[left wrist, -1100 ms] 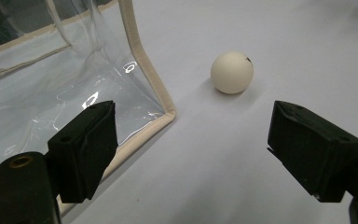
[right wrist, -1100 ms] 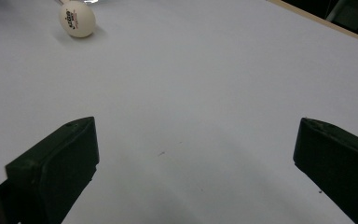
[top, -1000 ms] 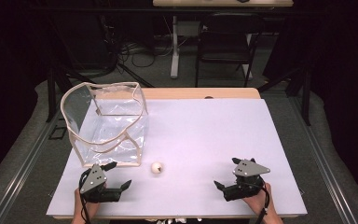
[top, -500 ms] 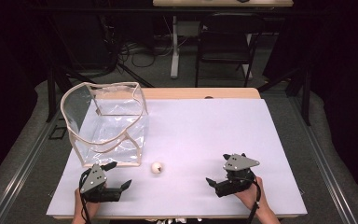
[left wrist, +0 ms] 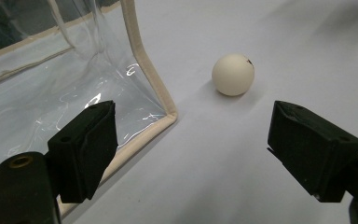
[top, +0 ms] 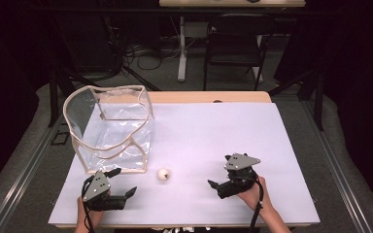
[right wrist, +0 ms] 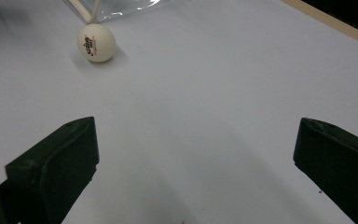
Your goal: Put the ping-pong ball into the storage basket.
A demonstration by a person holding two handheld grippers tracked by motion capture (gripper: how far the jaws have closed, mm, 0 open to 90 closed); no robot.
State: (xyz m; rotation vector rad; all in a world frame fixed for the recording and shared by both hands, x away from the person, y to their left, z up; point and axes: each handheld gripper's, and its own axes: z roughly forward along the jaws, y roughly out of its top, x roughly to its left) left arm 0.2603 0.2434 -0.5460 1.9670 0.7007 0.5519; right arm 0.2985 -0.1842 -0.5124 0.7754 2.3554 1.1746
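Black chair (top: 235, 36) behind table (folding type); cables (top: 143, 51) on floor.

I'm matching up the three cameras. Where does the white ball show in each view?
High view: the ball lies low and left of centre, on the white table.
Left gripper view: upper middle, beyond the open jaws.
Right gripper view: top left.
Shared landmark: the clear bag, whose trimmed corner stands beside the ball in every view.

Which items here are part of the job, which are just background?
In play:
small white ping-pong ball
clear plastic bag with beige trim
left gripper, open
right gripper, open

Background:
black folding chair
white table leg
floor cables
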